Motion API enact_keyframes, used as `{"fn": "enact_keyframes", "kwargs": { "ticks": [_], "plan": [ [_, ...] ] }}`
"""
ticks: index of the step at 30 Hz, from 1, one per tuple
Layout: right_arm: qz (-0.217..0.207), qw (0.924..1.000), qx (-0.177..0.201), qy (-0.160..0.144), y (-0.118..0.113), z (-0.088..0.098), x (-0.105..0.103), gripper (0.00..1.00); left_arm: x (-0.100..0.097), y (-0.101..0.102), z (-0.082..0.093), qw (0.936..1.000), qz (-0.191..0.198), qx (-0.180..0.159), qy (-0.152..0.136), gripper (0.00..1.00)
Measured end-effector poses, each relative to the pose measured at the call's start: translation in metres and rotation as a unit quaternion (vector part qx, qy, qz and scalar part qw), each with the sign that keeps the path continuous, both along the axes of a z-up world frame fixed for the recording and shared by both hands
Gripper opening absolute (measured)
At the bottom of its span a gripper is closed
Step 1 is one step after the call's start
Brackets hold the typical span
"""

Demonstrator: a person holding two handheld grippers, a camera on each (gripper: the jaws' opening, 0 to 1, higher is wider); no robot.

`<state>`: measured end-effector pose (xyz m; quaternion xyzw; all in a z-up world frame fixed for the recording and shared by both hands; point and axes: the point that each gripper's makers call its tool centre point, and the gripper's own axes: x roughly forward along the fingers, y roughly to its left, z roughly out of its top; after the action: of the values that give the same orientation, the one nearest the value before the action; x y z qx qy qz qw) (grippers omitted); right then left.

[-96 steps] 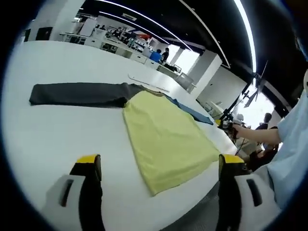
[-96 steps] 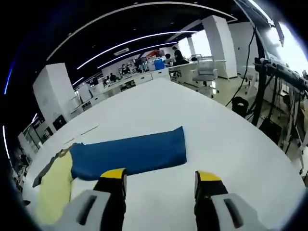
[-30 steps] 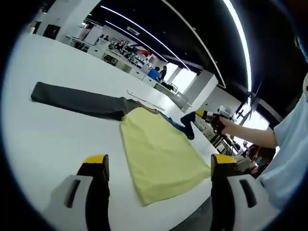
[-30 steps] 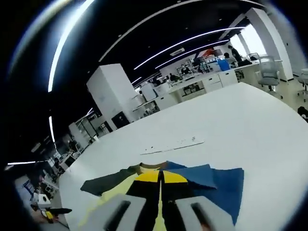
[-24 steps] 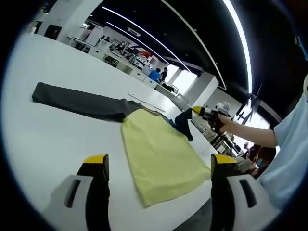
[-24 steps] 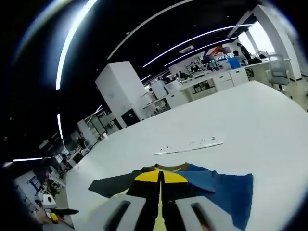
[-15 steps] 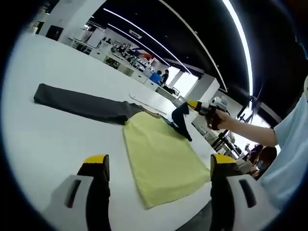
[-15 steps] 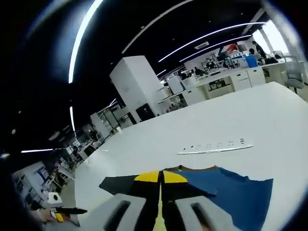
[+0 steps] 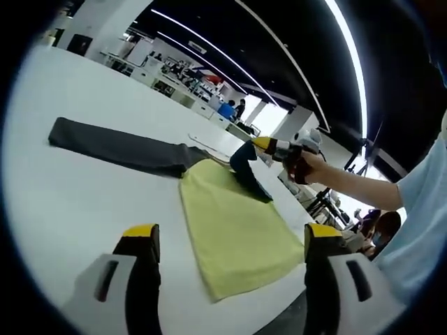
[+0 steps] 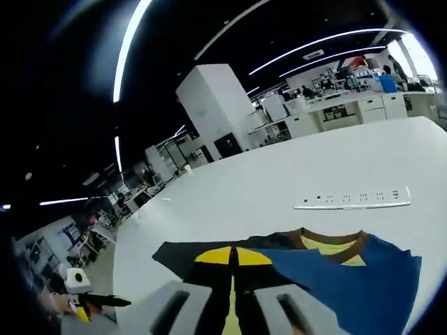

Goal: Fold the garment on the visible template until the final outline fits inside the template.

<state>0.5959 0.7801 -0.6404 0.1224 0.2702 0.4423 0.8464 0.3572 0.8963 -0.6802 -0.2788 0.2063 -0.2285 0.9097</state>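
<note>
sleeve-fold step: right claw (image 9: 260, 144) clamped on blue sleeve (image 10: 349, 283), lifted at 1 o'clock over yellow shirt body (image 9: 234, 234). left claw (image 9: 223, 241) gaping, empty above worktop (image 9: 84, 202). next: lay sleeve across body, let go.

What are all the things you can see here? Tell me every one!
Garment: one, yellow body, dark grey sleeve and blue sleeve, spread on the table; the blue sleeve is lifted over the body.
Table: one, white, under the garment.
Strip with markings: one, white, flat on the table beyond the collar.
Desks and cabinets: several, white, far across the room.
Ceiling lights: several long white lines, overhead.
Left gripper: one, black with yellow tips, open, above the near table edge.
Right gripper: one, yellow tips, shut on the blue sleeve.
Person's hand: one, holding the right gripper.
</note>
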Motion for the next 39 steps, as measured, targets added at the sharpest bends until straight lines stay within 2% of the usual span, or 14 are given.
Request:
{"fn": "enact_keyframes", "kwargs": {
  "ticks": [4, 7, 12, 20, 26, 30, 39],
  "plan": [
    [0.017, 0.9995, -0.024, 0.007, 0.015, -0.016, -0.003, 0.0, 0.0, 0.0, -0.001, 1.0, 0.0, 0.0, 0.001, 0.82],
    [0.026, 0.9992, -0.029, 0.01, 0.024, -0.02, -0.006, 0.0, 0.0, 0.001, -0.001, 1.0, 0.001, -0.001, 0.002, 0.82],
    [0.058, 0.9959, -0.067, 0.016, 0.036, -0.045, -0.014, 0.0, 0.0, 0.003, -0.003, 1.0, 0.004, -0.002, 0.006, 0.82],
    [0.086, 0.9935, -0.07, 0.024, 0.056, -0.056, -0.033, 0.0, 0.0, 0.002, -0.005, 0.9999, 0.002, 0.001, 0.01, 0.82],
    [0.109, 0.9882, -0.105, 0.024, 0.059, -0.075, -0.035, 0.0, 0.0, 0.003, -0.008, 0.9999, 0.001, 0.003, 0.015, 0.81],
    [0.131, 0.9813, -0.14, 0.02, 0.06, -0.09, -0.033, 0.0, 0.0, 0.003, -0.01, 0.9998, 0.0, 0.002, 0.018, 0.81],
    [0.158, 0.9715, -0.176, 0.01, 0.067, -0.107, -0.03, 0.0, 0.0, 0.005, -0.012, 0.9998, 0.001, 0.003, 0.021, 0.81]
  ]
}}
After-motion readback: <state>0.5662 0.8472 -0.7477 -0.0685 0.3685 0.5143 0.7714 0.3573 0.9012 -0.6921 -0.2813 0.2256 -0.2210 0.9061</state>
